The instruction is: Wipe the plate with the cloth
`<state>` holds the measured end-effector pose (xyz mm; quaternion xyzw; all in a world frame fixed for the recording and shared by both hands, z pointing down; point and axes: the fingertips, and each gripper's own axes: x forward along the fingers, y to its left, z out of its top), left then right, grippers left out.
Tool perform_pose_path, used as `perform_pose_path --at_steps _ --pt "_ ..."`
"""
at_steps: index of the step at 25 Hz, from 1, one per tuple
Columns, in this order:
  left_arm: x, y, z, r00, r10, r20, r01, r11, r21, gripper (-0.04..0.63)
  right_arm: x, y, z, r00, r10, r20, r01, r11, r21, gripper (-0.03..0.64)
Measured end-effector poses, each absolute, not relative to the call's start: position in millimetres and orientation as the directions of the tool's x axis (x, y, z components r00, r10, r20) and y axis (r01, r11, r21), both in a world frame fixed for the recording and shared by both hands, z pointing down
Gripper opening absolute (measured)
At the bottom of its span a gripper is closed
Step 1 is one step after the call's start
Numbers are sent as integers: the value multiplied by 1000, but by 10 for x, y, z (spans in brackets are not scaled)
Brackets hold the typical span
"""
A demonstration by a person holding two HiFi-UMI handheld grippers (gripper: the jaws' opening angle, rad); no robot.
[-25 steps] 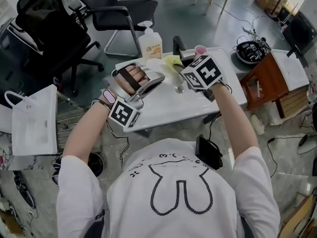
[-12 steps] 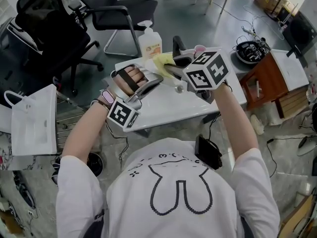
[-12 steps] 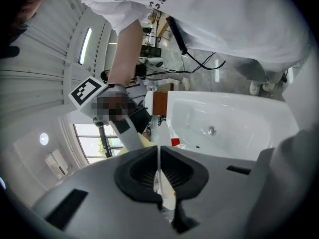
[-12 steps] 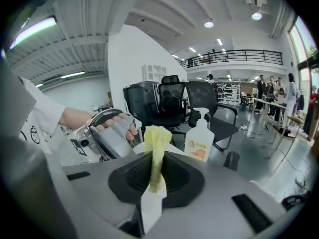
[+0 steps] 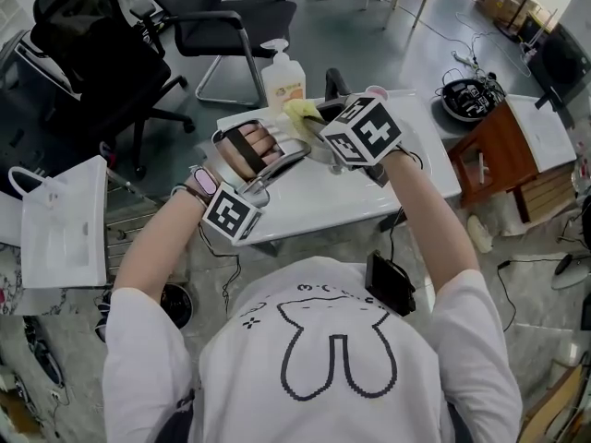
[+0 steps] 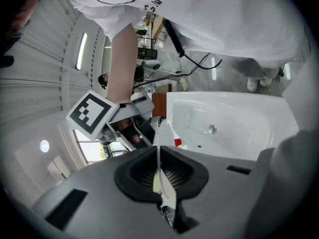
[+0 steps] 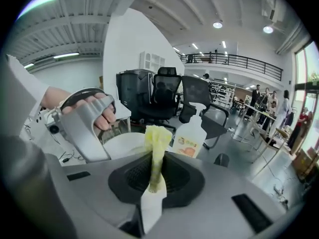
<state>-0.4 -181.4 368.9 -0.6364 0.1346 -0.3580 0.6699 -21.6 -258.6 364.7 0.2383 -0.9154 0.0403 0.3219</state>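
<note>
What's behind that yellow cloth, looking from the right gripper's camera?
A pump bottle with an orange label stands behind the yellow cloth, with a white plate to its left. The cloth covers the plate's right edge.

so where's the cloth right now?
Cloth is pinched in the right gripper, head view centre, by the plate in the left gripper and the pump bottle.

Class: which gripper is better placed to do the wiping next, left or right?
Right. The right gripper is shut on the cloth, close to the plate; the left gripper grips the plate's edge.
</note>
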Motion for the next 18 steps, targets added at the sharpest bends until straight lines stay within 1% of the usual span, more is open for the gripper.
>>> perform_pose_path --at_steps 7,13,15,17,18 --pt "-26 -1826 3678 709 -647 280 312 -69 -948 23 49 -2843 3927 -591 -463 661 -551 830 89 51" --pt "-37 -1812 3711 727 -624 287 319 -63 -946 21 160 -2836 4003 -568 -441 695 -554 829 74 51" --pt "-29 -1811 3687 734 -622 273 311 -51 -949 21 136 -2784 3891 -584 -434 686 -546 835 64 51" --pt "-10 -1811 3657 743 -619 253 298 -33 -954 20 33 -2690 3724 -633 -411 656 -518 854 35 51" --pt "-16 -1820 3687 739 -620 264 302 -45 -952 20 -40 -2631 3633 -666 -393 634 -496 868 16 51"
